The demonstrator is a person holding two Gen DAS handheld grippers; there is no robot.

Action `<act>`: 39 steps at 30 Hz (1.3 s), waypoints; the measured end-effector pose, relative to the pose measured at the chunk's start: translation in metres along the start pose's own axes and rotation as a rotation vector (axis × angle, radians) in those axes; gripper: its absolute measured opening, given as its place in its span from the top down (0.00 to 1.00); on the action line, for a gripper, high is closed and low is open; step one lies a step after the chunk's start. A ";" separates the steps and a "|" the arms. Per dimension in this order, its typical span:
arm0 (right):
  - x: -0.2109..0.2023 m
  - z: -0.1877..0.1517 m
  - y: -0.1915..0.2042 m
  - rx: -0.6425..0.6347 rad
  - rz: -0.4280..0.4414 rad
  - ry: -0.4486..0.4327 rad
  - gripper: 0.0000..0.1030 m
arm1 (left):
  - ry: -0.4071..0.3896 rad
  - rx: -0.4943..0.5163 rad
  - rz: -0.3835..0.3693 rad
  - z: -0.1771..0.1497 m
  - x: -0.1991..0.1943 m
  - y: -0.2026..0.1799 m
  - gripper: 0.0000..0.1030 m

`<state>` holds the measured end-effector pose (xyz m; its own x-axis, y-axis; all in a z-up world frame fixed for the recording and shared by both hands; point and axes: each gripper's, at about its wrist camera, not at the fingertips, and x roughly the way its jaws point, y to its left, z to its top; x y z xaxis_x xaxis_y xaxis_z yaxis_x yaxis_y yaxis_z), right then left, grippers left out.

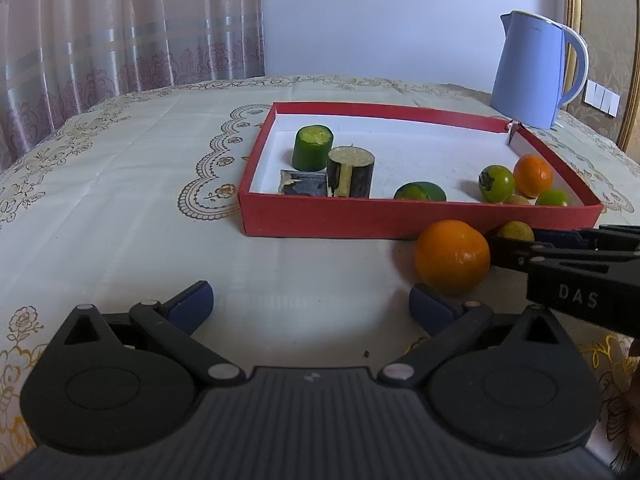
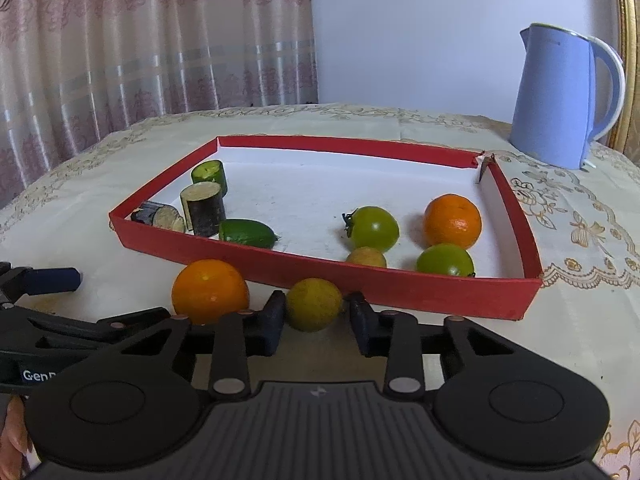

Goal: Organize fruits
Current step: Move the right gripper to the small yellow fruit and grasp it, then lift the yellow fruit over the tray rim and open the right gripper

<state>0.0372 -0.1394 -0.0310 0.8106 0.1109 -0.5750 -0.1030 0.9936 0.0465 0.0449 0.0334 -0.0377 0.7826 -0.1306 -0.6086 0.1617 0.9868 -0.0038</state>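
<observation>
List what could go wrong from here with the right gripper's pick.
1. The right gripper pinches the round yellow-green fruit near its sides; it may squirt out.
2. The orange sits right beside one finger and could get nudged and roll.
3. The red tray wall stands directly ahead; a low lift may clip it.

Pink curtain, pale wall

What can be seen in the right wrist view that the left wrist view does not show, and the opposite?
Only the right wrist view shows the right gripper with its jaws closed on the small yellow-green fruit, whole.
Only the left wrist view shows the left gripper with jaws open and nothing between them; there that fruit is half hidden.
Both show the red tray, the loose orange before it, and the blue kettle.
</observation>
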 end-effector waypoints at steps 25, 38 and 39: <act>-0.029 -0.011 -0.030 0.049 -0.026 -0.021 0.69 | 0.000 0.000 0.000 0.000 0.000 0.000 0.00; -0.037 0.023 -0.049 0.049 -0.084 -0.116 0.69 | 0.000 0.001 0.000 0.000 0.000 0.000 0.00; -0.034 0.025 -0.048 0.042 -0.086 -0.116 0.69 | 0.000 0.001 0.000 0.000 0.000 0.000 0.00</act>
<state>0.0292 -0.1900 0.0067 0.8767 0.0249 -0.4804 -0.0081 0.9993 0.0371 0.0450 0.0339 -0.0376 0.7825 -0.1301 -0.6089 0.1617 0.9868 -0.0029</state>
